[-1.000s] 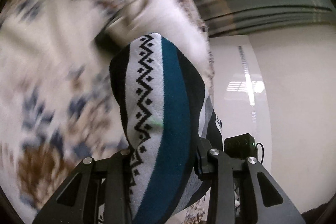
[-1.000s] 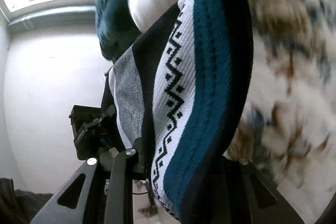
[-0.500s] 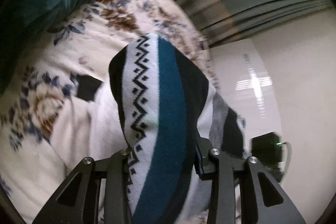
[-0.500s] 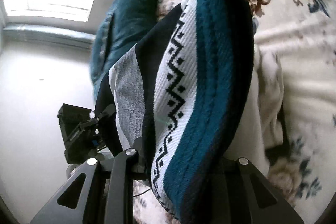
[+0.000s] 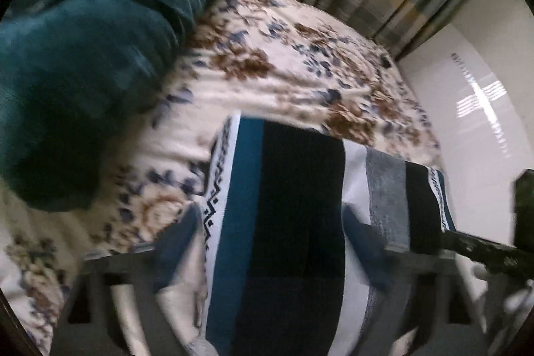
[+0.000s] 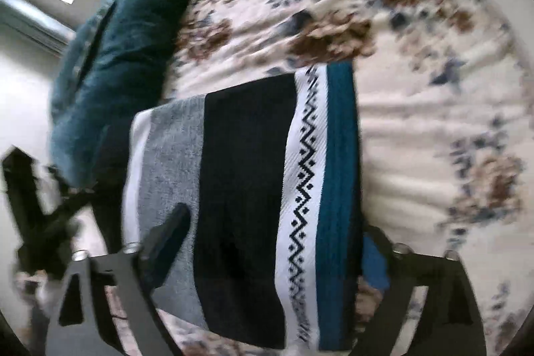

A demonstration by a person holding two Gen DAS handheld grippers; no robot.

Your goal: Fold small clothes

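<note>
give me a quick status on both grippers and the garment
Both grippers' jaws open. Striped knit garment lies flat on floral bedspread. Teal pillow off to the side.

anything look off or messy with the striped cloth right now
Nothing stands out. The striped cloth lies flat on the floral bedspread, its bands running straight, between the spread fingers of the left claw and right claw.

no readable text, labels, brands or numbers anywhere, both views motion-blurred
</note>
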